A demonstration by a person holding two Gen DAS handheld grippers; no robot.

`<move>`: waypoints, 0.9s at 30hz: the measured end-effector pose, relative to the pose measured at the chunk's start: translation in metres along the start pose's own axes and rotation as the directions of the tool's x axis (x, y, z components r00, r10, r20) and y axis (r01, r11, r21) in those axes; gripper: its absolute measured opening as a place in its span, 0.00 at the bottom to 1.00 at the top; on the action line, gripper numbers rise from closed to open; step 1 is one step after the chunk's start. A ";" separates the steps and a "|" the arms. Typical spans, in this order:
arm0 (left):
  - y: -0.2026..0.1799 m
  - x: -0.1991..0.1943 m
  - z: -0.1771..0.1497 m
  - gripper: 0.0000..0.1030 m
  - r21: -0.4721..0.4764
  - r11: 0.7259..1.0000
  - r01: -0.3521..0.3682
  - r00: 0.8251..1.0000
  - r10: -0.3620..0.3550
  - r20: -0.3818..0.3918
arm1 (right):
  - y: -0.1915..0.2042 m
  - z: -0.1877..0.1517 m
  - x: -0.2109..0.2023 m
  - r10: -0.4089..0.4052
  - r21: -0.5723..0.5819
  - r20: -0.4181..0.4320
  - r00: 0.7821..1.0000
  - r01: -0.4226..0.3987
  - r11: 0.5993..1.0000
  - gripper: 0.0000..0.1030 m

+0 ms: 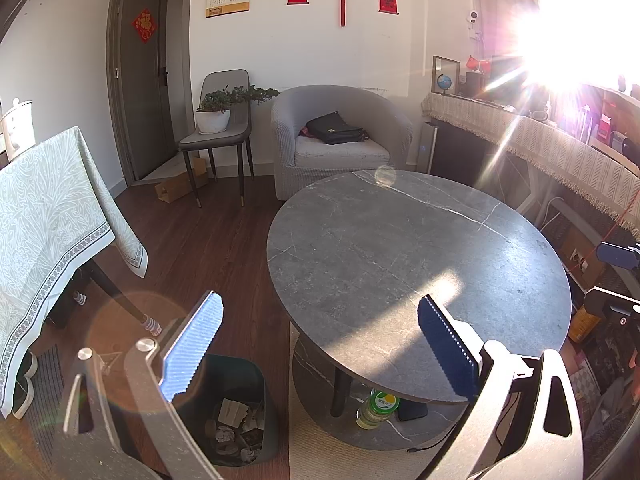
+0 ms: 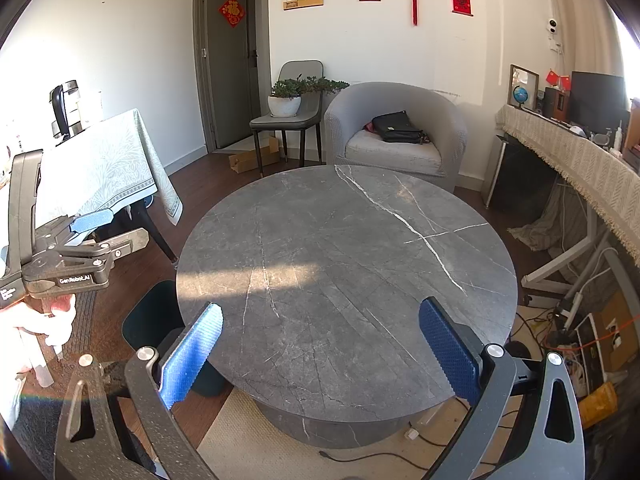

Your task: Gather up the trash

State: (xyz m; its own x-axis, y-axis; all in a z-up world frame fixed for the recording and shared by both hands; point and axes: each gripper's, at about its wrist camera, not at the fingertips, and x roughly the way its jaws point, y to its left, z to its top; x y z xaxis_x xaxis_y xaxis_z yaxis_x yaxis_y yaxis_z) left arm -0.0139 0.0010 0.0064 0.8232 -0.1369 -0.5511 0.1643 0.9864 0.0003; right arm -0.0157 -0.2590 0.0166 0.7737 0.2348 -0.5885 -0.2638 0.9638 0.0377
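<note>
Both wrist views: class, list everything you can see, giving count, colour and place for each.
Round table: one, grey marble, centre.
Trash bin: one, dark, floor left of table, holding crumpled paper.
Bottle: one, green-capped, table's lower shelf.
Armchair: one, grey, behind table, with black bag.
Chair: one, grey, by door, holding potted plant.
Tablecloth: one, pale green, left.
Left gripper: open, blue pads.
Right gripper: open, blue pads.
Hand: one, holding the left gripper.
</note>
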 end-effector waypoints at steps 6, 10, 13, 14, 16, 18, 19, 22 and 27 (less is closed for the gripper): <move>-0.001 0.000 0.001 0.97 -0.001 1.000 0.001 1.000 -0.001 0.001 | 0.000 0.000 0.000 -0.001 0.000 -0.001 1.000 0.001 1.000 0.97; -0.002 -0.001 0.001 0.97 -0.001 1.000 0.001 1.000 -0.001 0.002 | 0.000 -0.001 0.000 0.000 0.000 0.000 1.000 0.000 1.000 0.97; -0.002 0.000 0.001 0.97 -0.002 1.000 0.001 1.000 -0.001 0.000 | 0.000 -0.001 0.000 0.000 -0.001 0.001 1.000 0.000 1.000 0.97; -0.003 -0.001 0.001 0.97 -0.002 1.000 0.000 1.000 0.000 0.000 | 0.000 -0.001 0.000 0.000 0.000 0.001 1.000 0.000 1.000 0.97; -0.005 -0.001 0.002 0.97 -0.002 1.000 0.001 1.000 -0.001 0.000 | 0.000 0.000 0.000 0.000 0.000 0.000 1.000 0.000 1.000 0.97; -0.004 -0.001 0.001 0.97 -0.003 1.000 0.001 1.000 -0.001 -0.001 | 0.000 0.000 0.000 0.000 0.000 0.000 1.000 0.000 1.000 0.97; -0.005 -0.001 0.001 0.97 -0.003 1.000 0.000 1.000 0.000 -0.002 | 0.000 0.000 0.000 0.000 0.000 0.000 1.000 0.000 1.000 0.97; -0.004 0.000 0.002 0.97 -0.003 1.000 -0.001 1.000 0.001 -0.004 | 0.000 0.000 0.000 0.000 -0.001 0.000 1.000 0.000 1.000 0.97; -0.003 0.000 0.002 0.97 -0.003 1.000 -0.001 1.000 0.001 -0.004 | 0.000 0.000 0.000 0.000 -0.001 0.000 1.000 0.000 1.000 0.97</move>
State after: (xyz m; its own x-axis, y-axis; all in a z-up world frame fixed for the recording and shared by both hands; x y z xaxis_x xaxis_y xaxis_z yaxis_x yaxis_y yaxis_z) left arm -0.0137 -0.0021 0.0080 0.8213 -0.1357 -0.5541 0.1617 0.9868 -0.0020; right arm -0.0162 -0.2589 0.0164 0.7736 0.2344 -0.5887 -0.2638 0.9639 0.0371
